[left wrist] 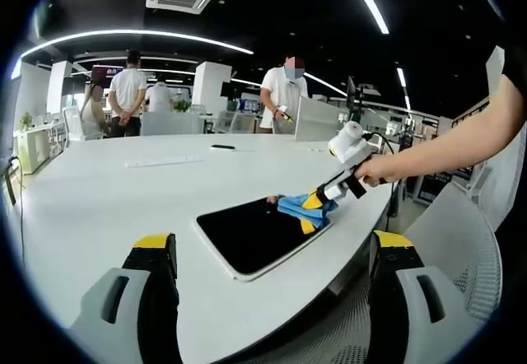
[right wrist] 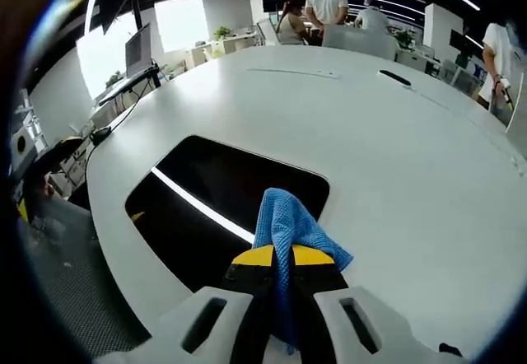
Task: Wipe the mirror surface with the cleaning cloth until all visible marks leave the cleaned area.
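In the left gripper view, the left tongs (left wrist: 276, 257) stand released, the two yellow-tipped jaws wide apart at about 7 and 5 o'clock, holding nothing. Between them, on the white counter (left wrist: 107, 199), the mirror (left wrist: 259, 236) lies flat: a dark rounded rectangle with a pale rim, its long axis running from 7 o'clock up toward 2 o'clock. At its far end, near 2 o'clock, the blue cleaning cloth (left wrist: 298, 207) sits on the glass, pinched by the right tongs (left wrist: 310, 213), which a person's hand (left wrist: 377, 169) brings in from 3 o'clock. People (left wrist: 128, 92) stand far off at 10 and 12 o'clock beyond the counter.

In the right gripper view, the right tongs (right wrist: 284, 256) are clenched on the cleaning cloth (right wrist: 288, 226), its blue folds bunching above the yellow tips at 6 o'clock. The cloth rests at the mirror's (right wrist: 222, 191) near edge; the mirror stretches toward 10 o'clock, with a bright strip of light reflected across it.
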